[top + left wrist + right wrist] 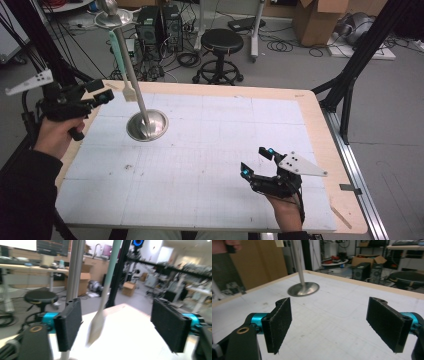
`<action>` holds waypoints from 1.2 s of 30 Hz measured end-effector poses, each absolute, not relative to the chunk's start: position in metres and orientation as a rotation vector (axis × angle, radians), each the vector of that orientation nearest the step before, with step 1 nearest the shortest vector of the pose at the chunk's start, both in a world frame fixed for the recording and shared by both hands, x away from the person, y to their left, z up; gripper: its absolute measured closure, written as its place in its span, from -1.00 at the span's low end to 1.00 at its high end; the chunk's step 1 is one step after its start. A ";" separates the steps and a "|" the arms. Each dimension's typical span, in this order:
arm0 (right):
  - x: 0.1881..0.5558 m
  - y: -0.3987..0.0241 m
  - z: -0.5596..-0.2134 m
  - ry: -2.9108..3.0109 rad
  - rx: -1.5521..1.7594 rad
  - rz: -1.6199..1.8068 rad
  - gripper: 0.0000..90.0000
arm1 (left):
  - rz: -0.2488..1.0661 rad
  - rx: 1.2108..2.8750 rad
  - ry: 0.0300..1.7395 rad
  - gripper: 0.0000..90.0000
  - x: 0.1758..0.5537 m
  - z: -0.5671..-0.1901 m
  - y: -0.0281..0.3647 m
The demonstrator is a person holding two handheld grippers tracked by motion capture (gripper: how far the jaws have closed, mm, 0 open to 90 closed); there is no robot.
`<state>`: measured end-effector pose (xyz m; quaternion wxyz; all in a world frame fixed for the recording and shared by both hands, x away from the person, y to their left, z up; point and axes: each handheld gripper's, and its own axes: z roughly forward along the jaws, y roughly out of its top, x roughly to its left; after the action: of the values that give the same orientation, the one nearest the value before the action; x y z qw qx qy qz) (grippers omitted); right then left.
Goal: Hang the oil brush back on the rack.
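A metal stand with a round base (147, 125) and a slanting pole (132, 65) rises from the white mat, topped by a small disc (114, 19). A spatula with a mint handle (118, 50) and pale blade (129, 92) hangs beside the pole. My left gripper (100, 91) hovers at the table's left edge, just left of the blade, open. In the left gripper view the blurred spatula (98, 322) hangs between the wide jaws of that gripper (117, 325), untouched, with the pole (75, 270) beyond. My right gripper (256, 162) rests open near the front right, empty (332, 322), facing the stand base (303, 288).
The white gridded mat (200, 150) covers a wood-rimmed table. Behind the table stand a black stool (221, 42), computer towers (160, 22) and a cardboard box (317, 20). A black frame leg (350, 80) slants down at the right edge.
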<state>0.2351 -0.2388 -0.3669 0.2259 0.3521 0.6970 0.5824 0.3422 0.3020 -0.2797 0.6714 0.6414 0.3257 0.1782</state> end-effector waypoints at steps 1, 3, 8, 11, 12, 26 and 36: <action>0.235 -0.240 -0.367 1.919 0.976 1.591 -0.57 | 0.420 1.461 0.733 -0.57 0.336 -0.286 0.302; 0.235 -0.248 -0.369 1.909 0.997 1.542 -0.57 | 0.443 1.437 0.728 -0.62 0.322 -0.300 0.301; 0.233 -0.257 -0.370 1.891 1.029 1.516 -0.57 | 0.475 1.408 0.721 -0.64 0.303 -0.323 0.296; 0.232 -0.264 -0.371 1.876 1.046 1.510 -0.58 | 0.477 1.419 0.723 -0.64 0.292 -0.337 0.292; 0.231 -0.265 -0.371 1.867 1.053 1.511 -0.58 | 0.479 1.428 0.720 -0.64 0.289 -0.340 0.290; 0.220 -0.277 -0.381 1.850 1.093 1.488 -0.59 | 0.457 1.496 0.689 -0.61 0.270 -0.359 0.263; 0.217 -0.277 -0.381 1.835 1.097 1.492 -0.59 | 0.429 1.492 0.707 -0.61 0.271 -0.367 0.258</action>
<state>0.2167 -0.2766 -0.3807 0.2641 0.4060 0.6789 0.5519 0.2714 0.2584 -0.3673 0.6580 0.6587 0.3120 0.1893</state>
